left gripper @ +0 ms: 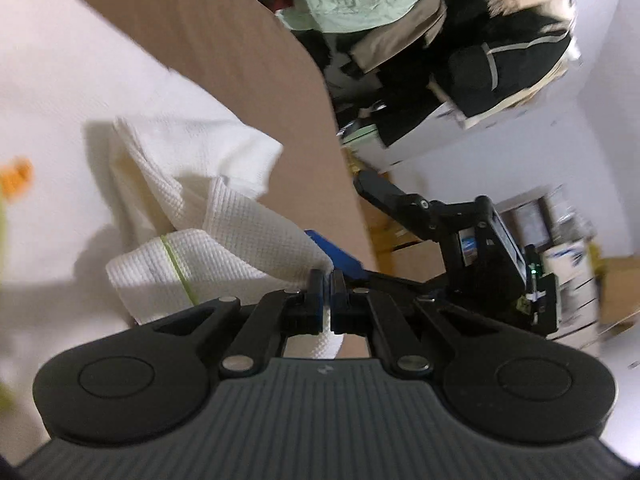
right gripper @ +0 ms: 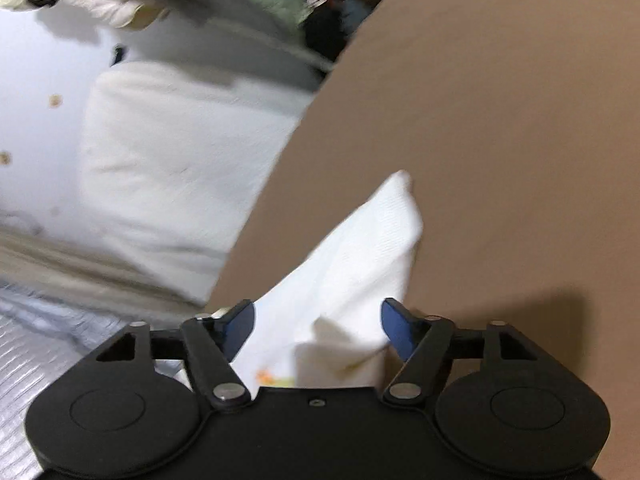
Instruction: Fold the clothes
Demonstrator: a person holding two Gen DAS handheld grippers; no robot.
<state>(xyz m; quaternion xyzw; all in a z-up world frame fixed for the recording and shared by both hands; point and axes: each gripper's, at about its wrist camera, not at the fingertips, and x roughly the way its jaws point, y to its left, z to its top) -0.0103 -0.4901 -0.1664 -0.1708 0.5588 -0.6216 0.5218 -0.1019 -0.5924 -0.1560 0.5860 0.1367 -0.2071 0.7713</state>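
A white waffle-knit garment (left gripper: 224, 240) with a thin green stripe lies bunched on the brown table (left gripper: 240, 40). My left gripper (left gripper: 328, 280) is shut on one pulled-up fold of it. In the left wrist view my right gripper (left gripper: 334, 206) sits just beyond, jaws apart, one blue pad (left gripper: 328, 246) showing by the cloth. In the right wrist view the right gripper (right gripper: 318, 320) is open. A white corner of the garment (right gripper: 360, 260) lies between its blue pads (right gripper: 240, 322) without touching them, and a small orange and green print shows near the gripper body.
A heap of clothes (left gripper: 400, 12), pale green, black and beige, is stacked past the table's far edge. White bedding (right gripper: 180, 152) lies left of the table (right gripper: 500, 140) in the right wrist view. Cardboard boxes (left gripper: 616, 288) stand on the floor to the right.
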